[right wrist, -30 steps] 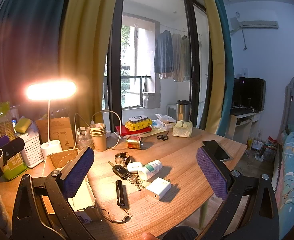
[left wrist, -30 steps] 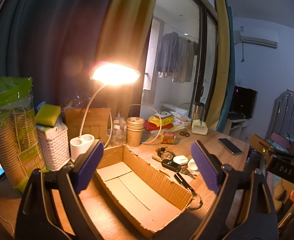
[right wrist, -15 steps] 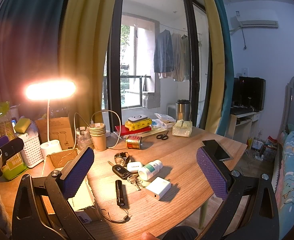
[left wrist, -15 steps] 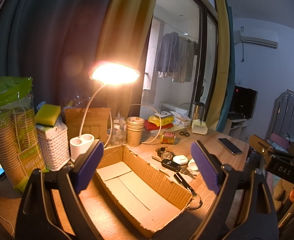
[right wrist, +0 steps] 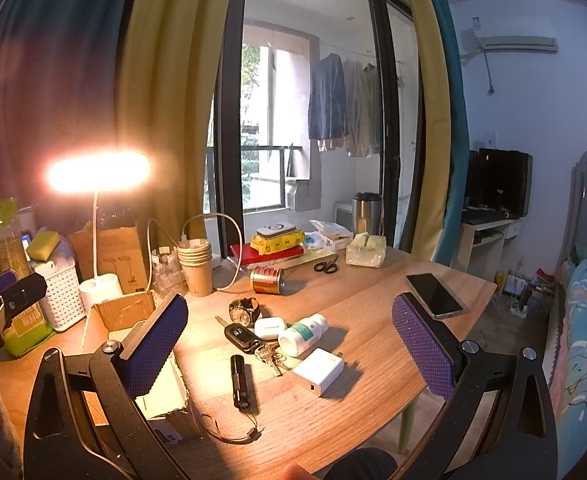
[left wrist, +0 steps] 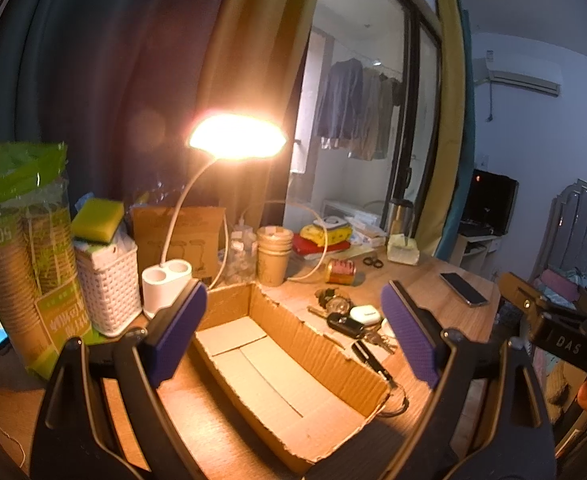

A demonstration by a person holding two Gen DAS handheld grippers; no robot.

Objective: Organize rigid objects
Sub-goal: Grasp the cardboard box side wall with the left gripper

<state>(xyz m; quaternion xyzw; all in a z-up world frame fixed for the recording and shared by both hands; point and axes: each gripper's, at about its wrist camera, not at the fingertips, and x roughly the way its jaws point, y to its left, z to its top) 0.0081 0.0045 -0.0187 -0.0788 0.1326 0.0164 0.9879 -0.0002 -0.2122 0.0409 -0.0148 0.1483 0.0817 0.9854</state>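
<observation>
Your left gripper is spread wide with nothing between its purple pads. In its view the open cardboard box fills the lower centre of the frame, directly between and below the two fingers; nothing shows on the visible part of its floor. The loose items sit just to the right of the box's long wall, in the centre right of that frame: a car key, a white earbud case and a wristwatch, all nearer the right finger than the left.

Your right gripper is also opened wide and holds nothing. In its view the cluster lies in the centre of the frame, between the two fingers and beyond their tips on the wooden table. The black flashlight lies lowest, closest to you, with its wrist cord looped below it. To its right is the white charger block. Above these are the white pill bottle on its side, the earbud case just left of it, the car key with a bunch of keys attached, and the watch highest of the group. The box corner shows at lower left, behind the left finger. A phone lies apart at centre right, just above the right finger's tip.
</observation>
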